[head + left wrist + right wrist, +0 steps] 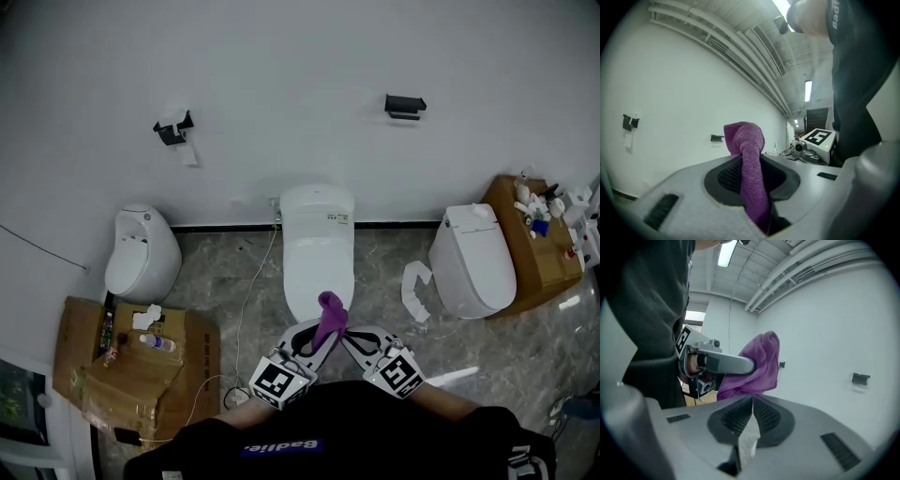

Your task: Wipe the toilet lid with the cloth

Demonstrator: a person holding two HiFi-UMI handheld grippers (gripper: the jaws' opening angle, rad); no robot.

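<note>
Cloth (329, 317) pinched lengthwise in left gripper (317, 339), tip toward toilet lid (319, 258); right gripper (358, 337) pressed together.

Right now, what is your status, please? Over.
Left claw shut on purple cloth. Right claw shut, empty. Toilet lid down, nothing lying on it.

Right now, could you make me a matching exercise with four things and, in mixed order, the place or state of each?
1 purple terry cloth
2 right tool
3 middle white ceramic toilet
4 brown cardboard box

A on the floor, left
B shut, empty
C against the wall, ahead
D clamped in left tool

Pairs: 1-D, 2-B, 3-C, 4-A
</note>
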